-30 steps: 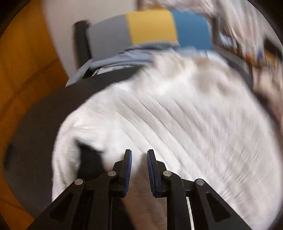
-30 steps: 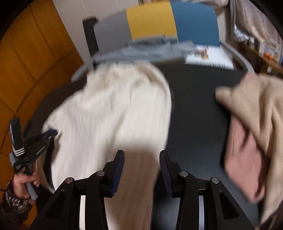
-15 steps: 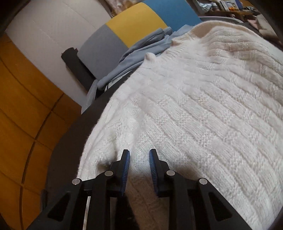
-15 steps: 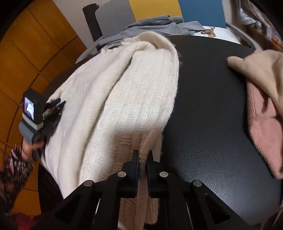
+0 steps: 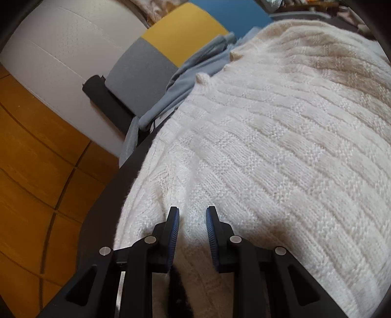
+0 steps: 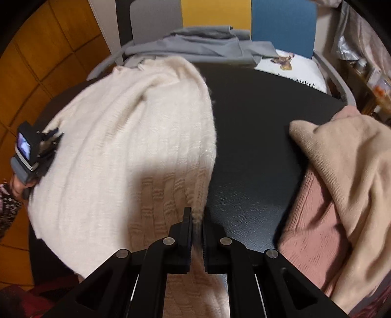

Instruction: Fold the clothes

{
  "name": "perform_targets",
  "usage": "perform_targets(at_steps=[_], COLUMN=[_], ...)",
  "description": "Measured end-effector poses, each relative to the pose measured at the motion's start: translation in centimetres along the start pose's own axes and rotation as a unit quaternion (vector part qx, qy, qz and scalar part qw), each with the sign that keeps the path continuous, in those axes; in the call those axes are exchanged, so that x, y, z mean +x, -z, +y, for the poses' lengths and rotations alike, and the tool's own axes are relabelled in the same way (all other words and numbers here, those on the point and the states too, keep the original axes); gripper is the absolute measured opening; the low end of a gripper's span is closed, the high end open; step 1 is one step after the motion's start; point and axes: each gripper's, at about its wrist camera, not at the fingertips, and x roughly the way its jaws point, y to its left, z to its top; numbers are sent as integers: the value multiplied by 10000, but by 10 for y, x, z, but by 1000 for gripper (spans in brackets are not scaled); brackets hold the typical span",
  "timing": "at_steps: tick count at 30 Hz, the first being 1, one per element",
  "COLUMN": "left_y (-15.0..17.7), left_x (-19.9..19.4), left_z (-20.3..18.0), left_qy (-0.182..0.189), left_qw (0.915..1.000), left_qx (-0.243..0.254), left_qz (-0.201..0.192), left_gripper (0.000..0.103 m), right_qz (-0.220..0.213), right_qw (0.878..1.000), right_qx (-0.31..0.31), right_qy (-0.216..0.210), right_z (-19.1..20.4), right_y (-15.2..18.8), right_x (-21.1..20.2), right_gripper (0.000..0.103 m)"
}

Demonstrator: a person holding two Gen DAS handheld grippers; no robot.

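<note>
A cream knitted sweater point(image 6: 127, 151) lies spread over the left half of a round black table point(image 6: 256, 137). It fills most of the left wrist view point(image 5: 268, 159). My right gripper point(image 6: 197, 215) is shut on the sweater's near right edge at the table's front. My left gripper point(image 5: 192, 215) is open, its fingers resting on the sweater's left side with knit between them. In the right wrist view it shows at the sweater's far left edge point(image 6: 46, 144).
A beige garment point(image 6: 342, 156) over a pink one point(image 6: 315, 220) lies on the table's right side. Grey clothes point(image 6: 205, 46) and a white printed item point(image 6: 293, 71) lie behind the table before grey, yellow and blue chair backs point(image 6: 215, 12). Wooden floor point(image 5: 36, 183) lies left.
My right gripper came down and shut on the sweater's right edge. My left gripper moved in close over the sweater's left side and stays open.
</note>
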Motion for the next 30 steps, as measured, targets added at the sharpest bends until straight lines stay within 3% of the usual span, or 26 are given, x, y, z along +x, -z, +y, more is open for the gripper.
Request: perform_targets(at_steps=[2, 4, 5, 7, 10, 11, 13, 16, 20, 22, 26, 30], left_y=[0, -3, -4, -6, -8, -9, -10, -5, 4, 6, 9, 12], left_x=[-21, -52, -65, -88, -111, -116, -118, -113, -116, -118, -117, -115], left_z=[-4, -6, -5, -6, -23, -31, -45, -64, -72, -71, -70, -63], left_qy=[102, 439, 617, 1155, 2062, 2293, 2484, 2480, 2324, 2332, 2301, 2409], left_qw=[9996, 9960, 9927, 9805, 9552, 9473, 9407, 9433, 9480, 9501, 9565, 9520], left_qx=[-266, -740, -984, -1490, -2029, -2157, -2264, -2187, -2100, -1994, -1683, -1767], left_qz=[-9, -222, -336, -560, -626, -586, -471, -286, -568, -557, -622, -662], left_gripper=[22, 23, 23, 23, 23, 23, 23, 23, 25, 25, 25, 25], right_qz=[-44, -188, -347, -561, -601, -541, -363, -91, -37, -68, -36, -177], right_qw=[9999, 9988, 9977, 9956, 9929, 9929, 9934, 9951, 9978, 9991, 9974, 9903], right_qx=[74, 260, 411, 714, 1025, 1057, 1083, 979, 568, 357, -302, -577], right_qy=[132, 378, 402, 224, 21, 0, -24, 33, 344, 239, 654, 1253], right_z=[-6, -10, -13, -20, -27, -27, -24, -15, -1, 6, 13, -12], right_y=[2, 10, 17, 35, 64, 73, 88, 107, 121, 121, 112, 88], right_x=[7, 10, 4, -12, -30, -32, -33, -26, -14, -17, -31, -62], right_gripper=[13, 41, 46, 48, 48, 48, 48, 49, 48, 11, 10, 10])
